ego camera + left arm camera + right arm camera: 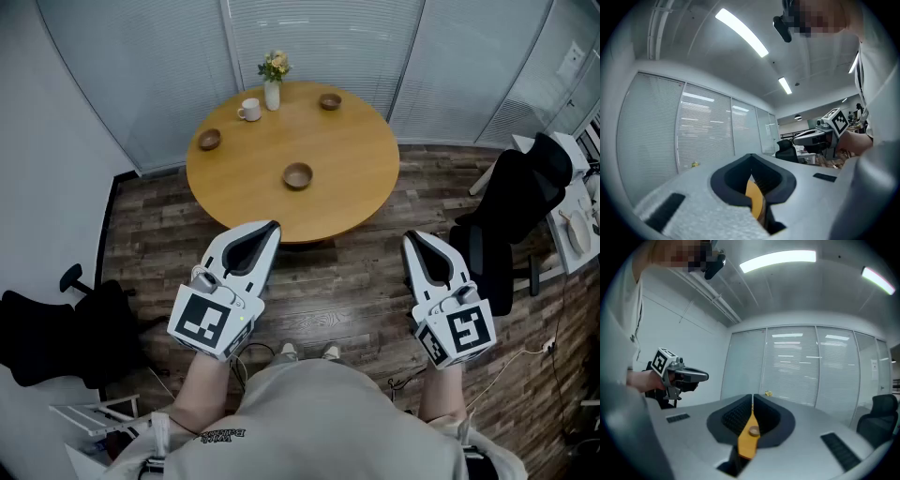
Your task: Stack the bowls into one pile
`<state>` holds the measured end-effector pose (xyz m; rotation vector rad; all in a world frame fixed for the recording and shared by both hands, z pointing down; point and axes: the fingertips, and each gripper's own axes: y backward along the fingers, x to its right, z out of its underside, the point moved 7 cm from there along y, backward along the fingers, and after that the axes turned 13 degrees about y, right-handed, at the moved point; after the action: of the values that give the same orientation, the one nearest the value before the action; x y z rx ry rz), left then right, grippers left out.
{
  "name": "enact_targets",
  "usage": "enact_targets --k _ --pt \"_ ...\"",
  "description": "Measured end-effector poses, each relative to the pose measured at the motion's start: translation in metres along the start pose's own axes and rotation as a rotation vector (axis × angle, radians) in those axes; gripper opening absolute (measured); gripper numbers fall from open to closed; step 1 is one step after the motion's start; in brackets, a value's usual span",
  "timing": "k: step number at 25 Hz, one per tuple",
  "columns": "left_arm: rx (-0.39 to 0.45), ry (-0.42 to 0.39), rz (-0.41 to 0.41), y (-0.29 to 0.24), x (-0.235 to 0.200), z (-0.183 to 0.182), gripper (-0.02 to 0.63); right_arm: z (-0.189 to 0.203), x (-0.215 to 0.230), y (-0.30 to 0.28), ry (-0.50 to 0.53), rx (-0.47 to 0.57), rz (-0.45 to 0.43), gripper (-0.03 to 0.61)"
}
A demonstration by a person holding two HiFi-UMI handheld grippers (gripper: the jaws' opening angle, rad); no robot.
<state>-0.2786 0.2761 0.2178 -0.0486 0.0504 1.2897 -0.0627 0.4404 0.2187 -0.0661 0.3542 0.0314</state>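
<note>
your left gripper (272,228), right gripper (411,238): jaws together, empty. nearest bowl (298,175) sits ahead on table (361,192), closer to your left.

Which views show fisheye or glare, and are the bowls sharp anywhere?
Left gripper view: heavy fisheye, black vignette, ceiling strip blown out. Right gripper view: same warp, its ceiling strip glaring too. Head view: milder bending at the edges, even light, three bowls sharp on the table.
</note>
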Motion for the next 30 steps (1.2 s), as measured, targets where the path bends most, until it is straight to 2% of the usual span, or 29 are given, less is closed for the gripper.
enact_targets --k 5,24,30 --pt "-0.009 -0.001 0.002 -0.007 0.007 0.001 0.02 0.003 0.007 0.003 0.021 0.004 -0.011 0.035" --pt "-0.038 -0.005 -0.035 -0.036 0.037 0.012 0.02 0.038 0.043 0.015 -0.022 0.003 -0.06 0.035" --pt "-0.042 0.027 -0.034 -0.05 0.048 0.02 0.021 0.051 0.059 0.022 -0.037 0.006 -0.067 0.035"
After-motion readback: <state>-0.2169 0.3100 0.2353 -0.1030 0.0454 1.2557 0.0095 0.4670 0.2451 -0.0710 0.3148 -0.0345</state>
